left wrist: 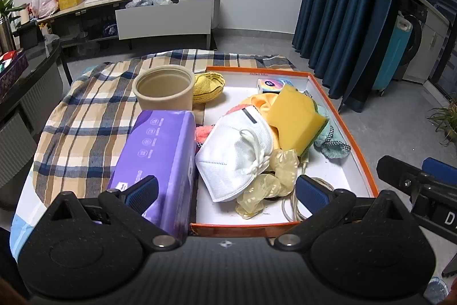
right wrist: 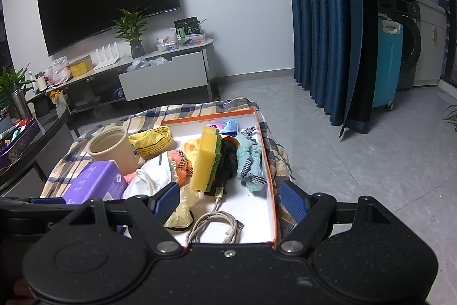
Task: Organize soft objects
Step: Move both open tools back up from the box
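Only the right wrist shows black cloth (right wrist: 228,162) behind the sponge (right wrist: 206,159).

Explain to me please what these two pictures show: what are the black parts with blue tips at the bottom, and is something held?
No robot here: a person carries two hand-held grippers, each with its own camera looking along its fingers. One picture comes from the left gripper, the other from the right gripper. Both are open and hold nothing. On a plaid cloth lies an orange-rimmed white box with a white face mask, a yellow sponge and a coiled cable. Beside it are a purple tissue pack and a beige paper cup.
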`<state>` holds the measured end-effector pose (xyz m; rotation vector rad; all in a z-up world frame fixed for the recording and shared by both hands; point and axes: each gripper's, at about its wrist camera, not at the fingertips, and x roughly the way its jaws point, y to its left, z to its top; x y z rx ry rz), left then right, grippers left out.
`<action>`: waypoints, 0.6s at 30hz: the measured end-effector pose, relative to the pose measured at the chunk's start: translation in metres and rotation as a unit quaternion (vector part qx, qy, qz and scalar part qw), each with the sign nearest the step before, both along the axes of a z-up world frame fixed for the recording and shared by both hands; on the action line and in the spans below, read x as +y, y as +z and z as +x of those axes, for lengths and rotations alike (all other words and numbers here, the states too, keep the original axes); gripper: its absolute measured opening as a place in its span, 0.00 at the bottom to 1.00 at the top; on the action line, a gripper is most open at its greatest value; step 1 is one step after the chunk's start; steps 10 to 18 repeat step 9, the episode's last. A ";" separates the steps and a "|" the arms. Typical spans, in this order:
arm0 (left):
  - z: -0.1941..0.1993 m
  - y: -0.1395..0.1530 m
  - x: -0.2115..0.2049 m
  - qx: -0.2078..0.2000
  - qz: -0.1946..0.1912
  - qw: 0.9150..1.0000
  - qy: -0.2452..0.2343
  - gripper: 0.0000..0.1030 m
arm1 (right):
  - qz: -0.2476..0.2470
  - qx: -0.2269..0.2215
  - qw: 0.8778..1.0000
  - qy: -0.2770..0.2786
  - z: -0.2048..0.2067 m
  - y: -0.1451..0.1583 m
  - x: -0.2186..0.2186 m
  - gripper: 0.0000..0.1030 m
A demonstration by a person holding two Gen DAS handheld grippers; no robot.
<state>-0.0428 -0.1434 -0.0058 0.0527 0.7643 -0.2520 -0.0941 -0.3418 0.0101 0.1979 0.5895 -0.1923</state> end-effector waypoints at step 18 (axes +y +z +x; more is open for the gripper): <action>0.002 -0.002 0.007 0.008 -0.006 1.000 0.011 1.00 | -0.002 -0.001 1.000 0.000 0.001 0.001 0.001 0.89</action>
